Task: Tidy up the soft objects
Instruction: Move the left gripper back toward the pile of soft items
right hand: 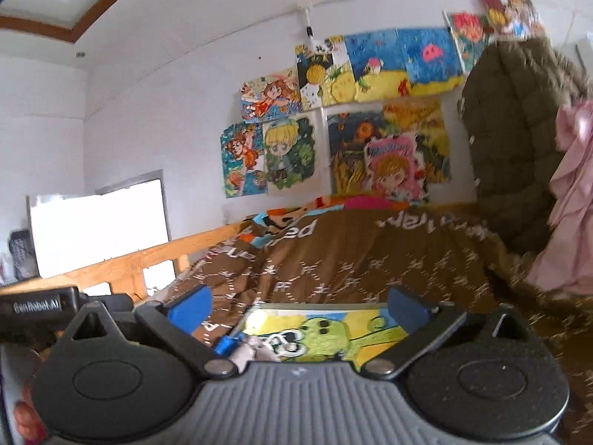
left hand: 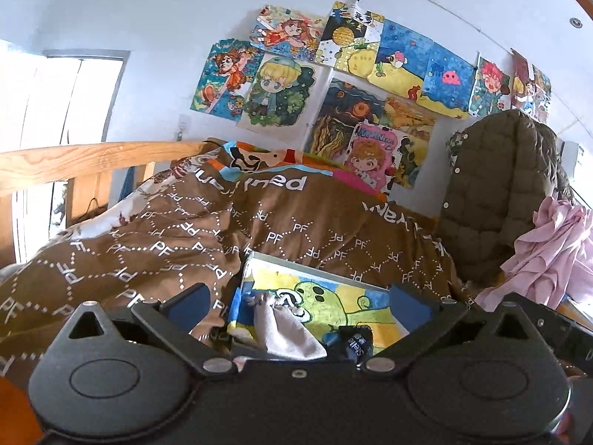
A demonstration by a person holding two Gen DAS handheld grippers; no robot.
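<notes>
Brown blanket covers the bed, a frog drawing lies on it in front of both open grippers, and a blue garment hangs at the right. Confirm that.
One thing is wrong: the garment at the right is pink, not blue, as the left wrist view shows. The brown blanket, frog drawing and open grippers stand.

My right gripper (right hand: pixel 300 306) hangs with its blue fingers (right hand: pixel 191 306) spread over a cartoon drawing (right hand: pixel 315 330) lying on the brown quilt (right hand: pixel 352 259). A green jacket (right hand: pixel 519 141) and pink cloth (right hand: pixel 570 200) hang at right
</notes>
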